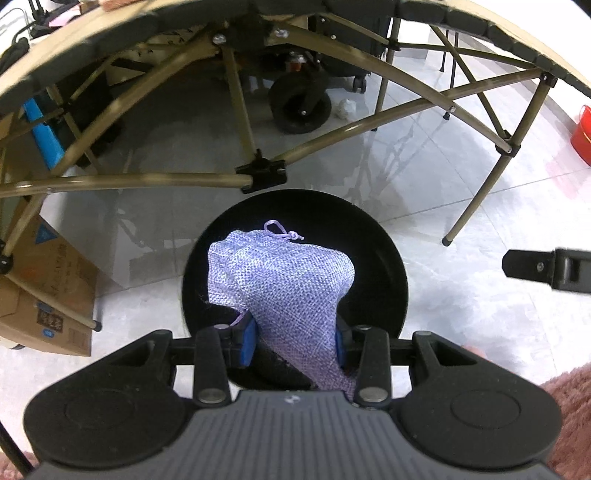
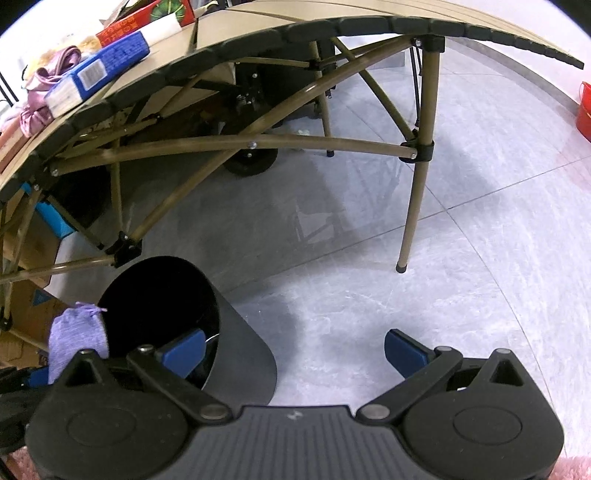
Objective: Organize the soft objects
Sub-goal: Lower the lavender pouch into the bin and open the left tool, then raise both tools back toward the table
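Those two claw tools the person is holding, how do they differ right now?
The left gripper is shut on a purple woven pouch, while the right gripper holds nothing. The left gripper's blue pads press close together on the cloth; the right gripper's pads stand wide apart. The left gripper hangs right above the black bin; the right one sits beside it, mostly over bare floor. Both point downward and share black arms and blue pads.

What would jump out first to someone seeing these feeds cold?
The lavender woven pouch, pinched in the left gripper, hangs right over the mouth of the black bin on the grey floor. The right gripper stands open and empty beside that bin, in front of the folding table.
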Available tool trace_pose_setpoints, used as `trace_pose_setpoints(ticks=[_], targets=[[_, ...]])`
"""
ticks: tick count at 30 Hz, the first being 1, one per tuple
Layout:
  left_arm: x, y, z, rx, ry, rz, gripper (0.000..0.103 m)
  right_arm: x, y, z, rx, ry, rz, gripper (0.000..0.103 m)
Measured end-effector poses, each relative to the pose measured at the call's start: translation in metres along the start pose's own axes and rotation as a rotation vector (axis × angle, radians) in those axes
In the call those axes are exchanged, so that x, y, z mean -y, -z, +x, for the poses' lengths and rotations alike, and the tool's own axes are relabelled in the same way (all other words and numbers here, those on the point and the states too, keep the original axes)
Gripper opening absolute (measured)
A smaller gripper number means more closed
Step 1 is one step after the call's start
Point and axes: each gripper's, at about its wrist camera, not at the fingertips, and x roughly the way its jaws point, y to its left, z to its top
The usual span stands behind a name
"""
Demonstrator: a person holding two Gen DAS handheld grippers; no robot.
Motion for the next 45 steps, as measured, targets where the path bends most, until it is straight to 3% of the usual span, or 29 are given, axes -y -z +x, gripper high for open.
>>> trace_pose_setpoints(ticks=[8, 10, 11, 13, 15, 16, 24, 33, 40, 45], targets=[[0.002, -0.014, 0.015, -0.025, 0.015, -0.027, 0.039, -0.007, 0.001, 0.005, -0.013, 0.018, -0.027, 0.103], [0.002, -0.016, 0.016, -0.026, 0.024, -0.033, 0.043, -0.009, 0.000, 0.006, -0.016, 0.025, -0.033, 0.103], [0.001, -0.016, 0.016, -0.031, 0.027, -0.040, 0.048, -0.010, 0.001, 0.007, -0.018, 0.027, -0.037, 0.103], [-0.001, -0.016, 0.015, -0.034, 0.030, -0.056, 0.082, -0.010, 0.000, 0.008, -0.020, 0.029, -0.042, 0.103], [-0.002, -0.016, 0.011, -0.014, 0.003, -0.063, 0.099, -0.011, 0.000, 0.009, -0.023, 0.031, -0.047, 0.103], [-0.002, -0.017, 0.008, -0.001, -0.014, -0.058, 0.102, -0.011, 0.000, 0.009, -0.023, 0.031, -0.048, 0.103], [-0.006, -0.019, 0.011, -0.034, -0.015, -0.079, 0.103, -0.012, 0.000, 0.009, -0.024, 0.033, -0.053, 0.103], [-0.007, -0.017, 0.006, -0.019, -0.012, -0.077, 0.103, -0.012, 0.000, 0.009, -0.024, 0.030, -0.060, 0.103], [-0.009, -0.015, -0.013, 0.056, -0.016, -0.072, 0.103, -0.016, 0.003, 0.002, -0.002, 0.012, -0.072, 0.103], [-0.009, -0.015, -0.038, 0.158, -0.033, -0.046, 0.103, -0.019, 0.003, -0.014, 0.052, -0.020, -0.070, 0.103]])
